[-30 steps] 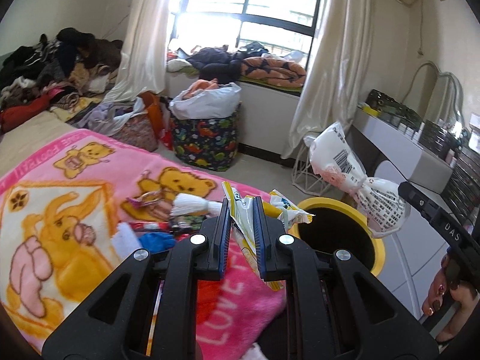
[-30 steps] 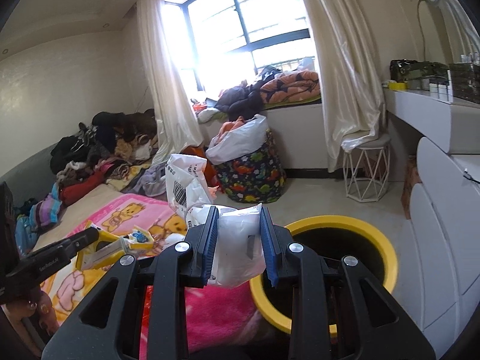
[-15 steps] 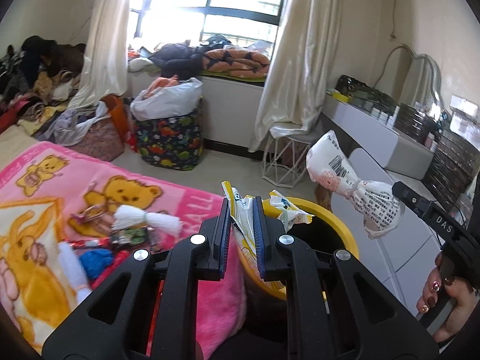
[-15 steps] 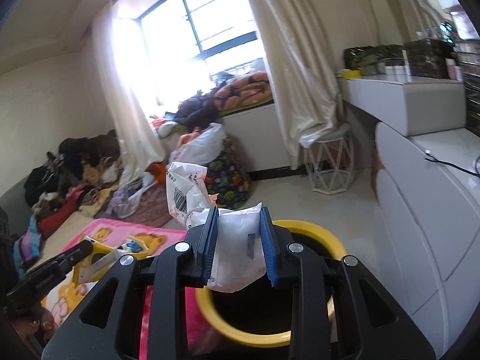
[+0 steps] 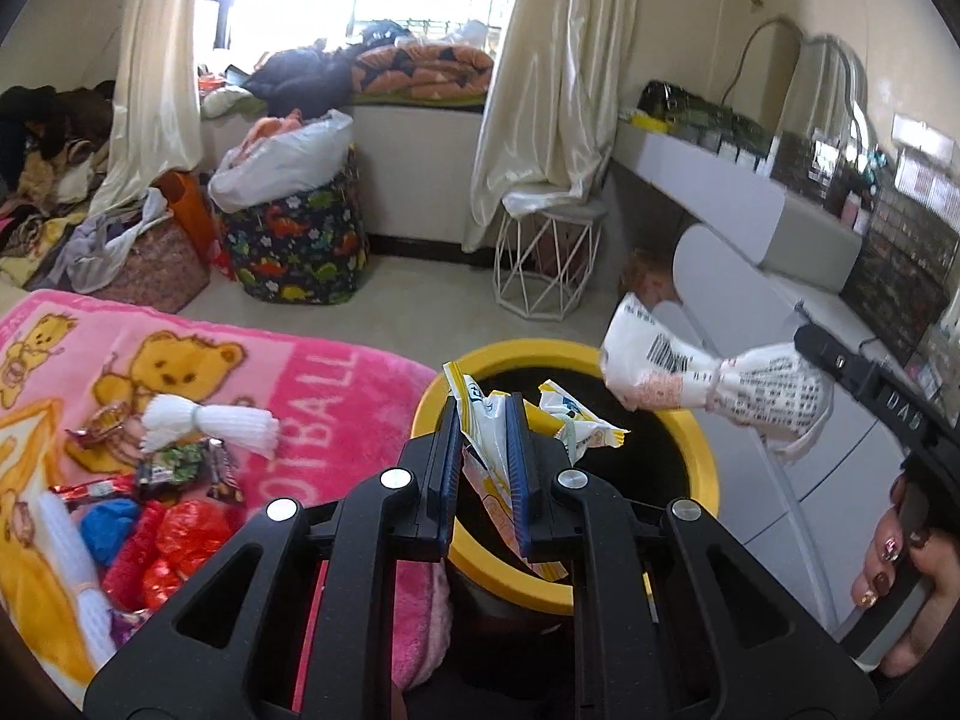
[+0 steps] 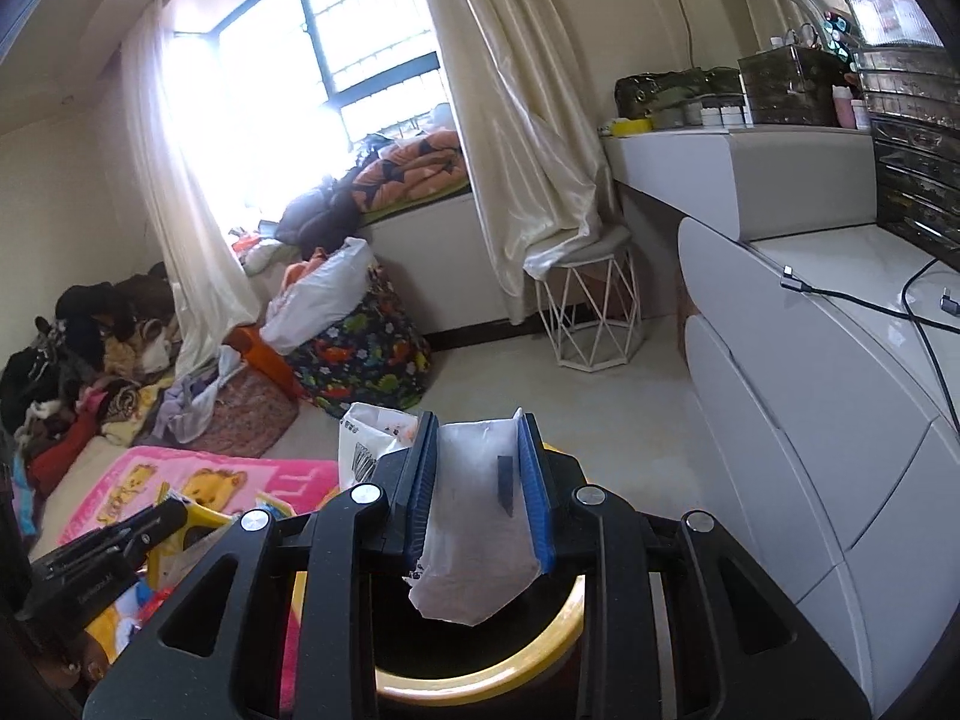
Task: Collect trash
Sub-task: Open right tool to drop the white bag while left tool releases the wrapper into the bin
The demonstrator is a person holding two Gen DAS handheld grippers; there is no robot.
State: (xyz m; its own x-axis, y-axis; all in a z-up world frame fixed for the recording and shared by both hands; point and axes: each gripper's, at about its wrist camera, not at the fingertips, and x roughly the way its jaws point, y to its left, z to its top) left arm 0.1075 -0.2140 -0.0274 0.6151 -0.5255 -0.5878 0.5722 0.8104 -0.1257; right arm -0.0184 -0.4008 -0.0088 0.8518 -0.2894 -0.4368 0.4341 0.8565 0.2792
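Note:
My left gripper is shut on a yellow and white snack wrapper and holds it over the yellow-rimmed black bin. My right gripper is shut on a white plastic bag above the same bin. In the left wrist view the bag hangs over the bin's right rim. More trash, wrappers and white bundles, lies on the pink bear blanket to the left.
A white drawer unit stands right of the bin. A white wire stool, a dinosaur-print basket and piled clothes sit further back near the window. A cable lies on the drawers.
Both grippers have moved right, off the blanket and over the bin, still holding their trash. The bin now lies directly under both.

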